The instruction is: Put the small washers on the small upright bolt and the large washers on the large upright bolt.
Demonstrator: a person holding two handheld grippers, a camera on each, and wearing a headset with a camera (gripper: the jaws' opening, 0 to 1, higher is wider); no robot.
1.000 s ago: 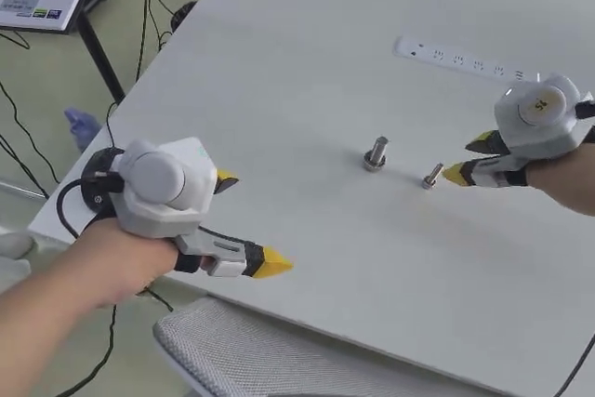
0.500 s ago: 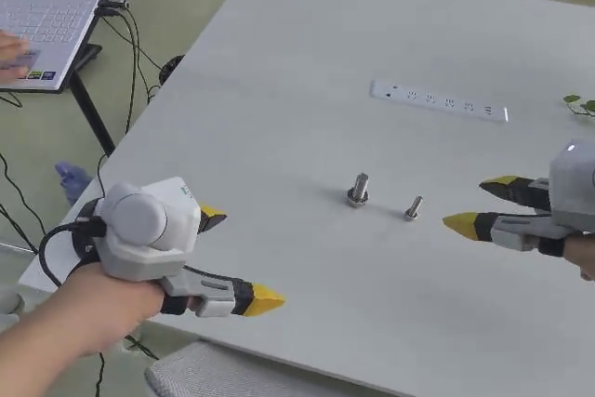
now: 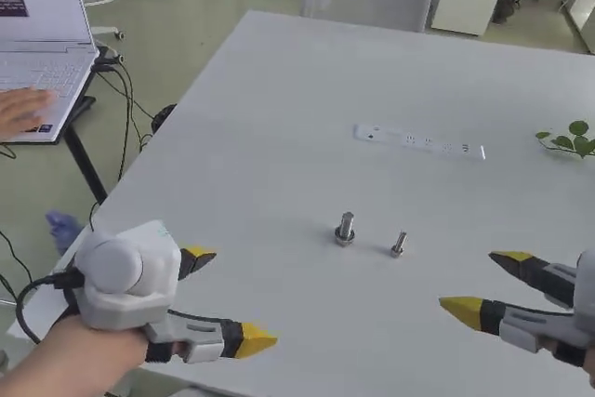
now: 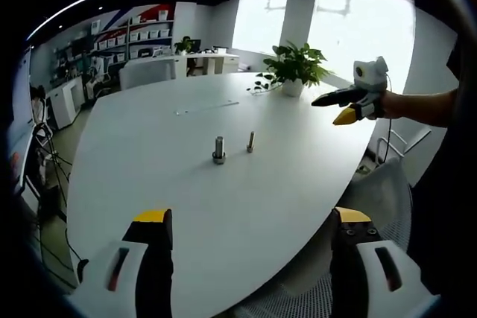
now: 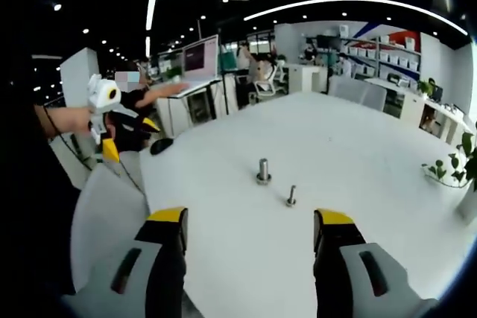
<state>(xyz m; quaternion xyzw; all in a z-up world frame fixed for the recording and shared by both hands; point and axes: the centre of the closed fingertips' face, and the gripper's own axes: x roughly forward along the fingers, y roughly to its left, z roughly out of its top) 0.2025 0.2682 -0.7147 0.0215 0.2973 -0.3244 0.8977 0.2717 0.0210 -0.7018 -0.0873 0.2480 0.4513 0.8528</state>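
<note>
The right tool (image 3: 484, 283), jaws wide and empty, has withdrawn from the small bolt (image 3: 398, 244) toward the bench's (image 3: 279, 118) near edge. The left tool (image 3: 230, 297), also wide, stays at the near-left corner.

Bare table (image 3: 279, 118) around both bolts (image 3: 345, 228)

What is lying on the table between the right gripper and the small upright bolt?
Nothing. In the head view, the stretch of table between the right gripper and the small bolt is bare.
</note>
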